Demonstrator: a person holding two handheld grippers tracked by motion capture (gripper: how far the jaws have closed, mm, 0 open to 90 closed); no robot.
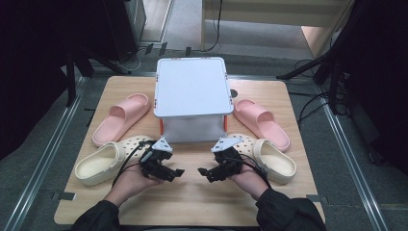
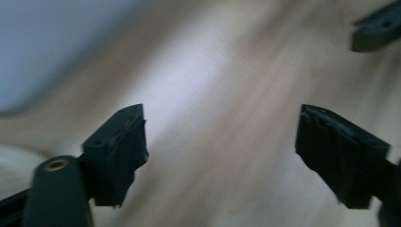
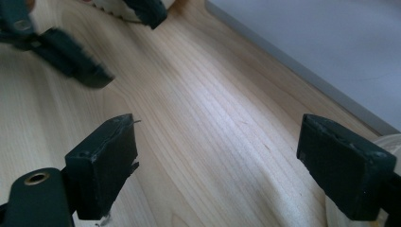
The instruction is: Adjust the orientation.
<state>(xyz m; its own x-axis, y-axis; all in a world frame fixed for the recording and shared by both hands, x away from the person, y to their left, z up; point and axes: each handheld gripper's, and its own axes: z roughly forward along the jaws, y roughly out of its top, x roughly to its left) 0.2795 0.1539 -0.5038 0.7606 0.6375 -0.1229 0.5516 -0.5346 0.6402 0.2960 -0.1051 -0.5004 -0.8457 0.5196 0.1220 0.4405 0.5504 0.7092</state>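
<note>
The tabletop (image 1: 192, 202) is pale wood with a fine grain and a smooth, matt finish. The pink slippers (image 1: 121, 117) and cream clogs (image 1: 102, 163) look like matt, smooth foam, while the box lid (image 1: 191, 86) looks like smooth grey plastic.

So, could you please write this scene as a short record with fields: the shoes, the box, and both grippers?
table: wooden table
box: white lidded box, centre back
pink slippers: left one, right one, beside the box
cream clogs: left one, right one, near the hands
left gripper: open, empty
right gripper: open, empty
</note>
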